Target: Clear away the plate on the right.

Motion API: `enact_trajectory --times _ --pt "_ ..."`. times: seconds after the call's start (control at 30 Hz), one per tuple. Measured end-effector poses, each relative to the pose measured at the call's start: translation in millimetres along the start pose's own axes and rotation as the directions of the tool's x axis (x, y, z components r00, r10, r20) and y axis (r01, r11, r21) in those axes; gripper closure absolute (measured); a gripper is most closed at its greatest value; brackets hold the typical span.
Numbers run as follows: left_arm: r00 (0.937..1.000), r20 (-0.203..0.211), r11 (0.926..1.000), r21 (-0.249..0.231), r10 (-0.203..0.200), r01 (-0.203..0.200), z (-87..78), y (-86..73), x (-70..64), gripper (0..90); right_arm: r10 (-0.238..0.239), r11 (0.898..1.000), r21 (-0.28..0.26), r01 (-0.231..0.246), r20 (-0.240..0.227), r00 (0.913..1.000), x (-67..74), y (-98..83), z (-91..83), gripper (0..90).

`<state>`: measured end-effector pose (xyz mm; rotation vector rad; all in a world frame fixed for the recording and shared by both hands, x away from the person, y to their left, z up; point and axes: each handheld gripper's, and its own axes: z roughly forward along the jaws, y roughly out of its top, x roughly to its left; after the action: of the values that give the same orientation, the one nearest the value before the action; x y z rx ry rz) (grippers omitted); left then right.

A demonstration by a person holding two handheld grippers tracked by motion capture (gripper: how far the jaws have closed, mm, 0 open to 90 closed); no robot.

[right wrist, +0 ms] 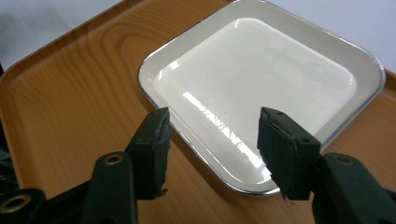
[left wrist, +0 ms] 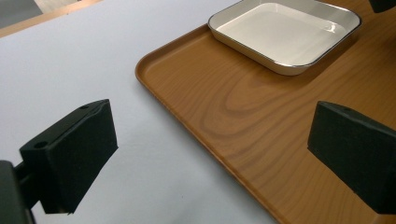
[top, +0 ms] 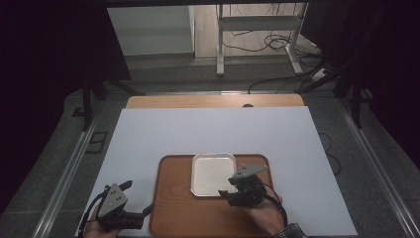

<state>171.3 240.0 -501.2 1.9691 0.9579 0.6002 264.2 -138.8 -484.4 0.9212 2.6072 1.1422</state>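
High view first: we saw the wooden tray (top: 178, 208) lying on the white sheet (top: 213, 134) at the near middle of the table, and we use that tray as our landmark. The white square dish (top: 213, 173) sat on the tray, against its far edge and a little toward its right half. Our right gripper (top: 232, 192) hung over the tray at the dish's near right corner. Through the right gripper view we found its jaws partly apart, one on either side of the dish's near rim (right wrist: 205, 154), with neither pad pressing on it and nothing held. Our left gripper (top: 136, 196) sat off the tray's left edge, low over the sheet. Through the left gripper view its jaws stood wide and empty, one over the sheet (left wrist: 93, 70), the other over the tray (left wrist: 243, 112).
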Motion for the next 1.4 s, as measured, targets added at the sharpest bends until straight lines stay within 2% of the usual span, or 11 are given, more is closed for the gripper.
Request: enact_trajectory --times 0.7,0.93,1.1,1.4 --pt "1.0000 -0.001 1.0000 0.000 -0.002 0.002 -0.1 -0.1 0.0 1.2 0.033 0.998 -0.052 -0.030 0.059 0.9977 -16.6 -2.9 -17.0 29.0" --pt "1.0000 -0.003 1.0000 -0.001 -0.003 0.003 -0.3 -0.3 0.1 1.2 0.043 0.995 -0.093 -0.037 0.071 0.9965 -22.1 -3.4 -25.8 22.3" --pt "1.0000 -0.004 1.0000 -0.002 -0.004 0.004 -0.5 -0.4 0.2 1.1 0.041 0.992 -0.118 -0.032 0.076 0.9963 -22.8 -2.9 -31.8 17.0" --pt "1.0000 -0.003 1.0000 -0.002 -0.006 0.006 -0.6 -0.5 0.5 1.2 0.027 0.992 -0.129 -0.016 0.080 0.9965 -21.1 -4.4 -40.1 9.9"
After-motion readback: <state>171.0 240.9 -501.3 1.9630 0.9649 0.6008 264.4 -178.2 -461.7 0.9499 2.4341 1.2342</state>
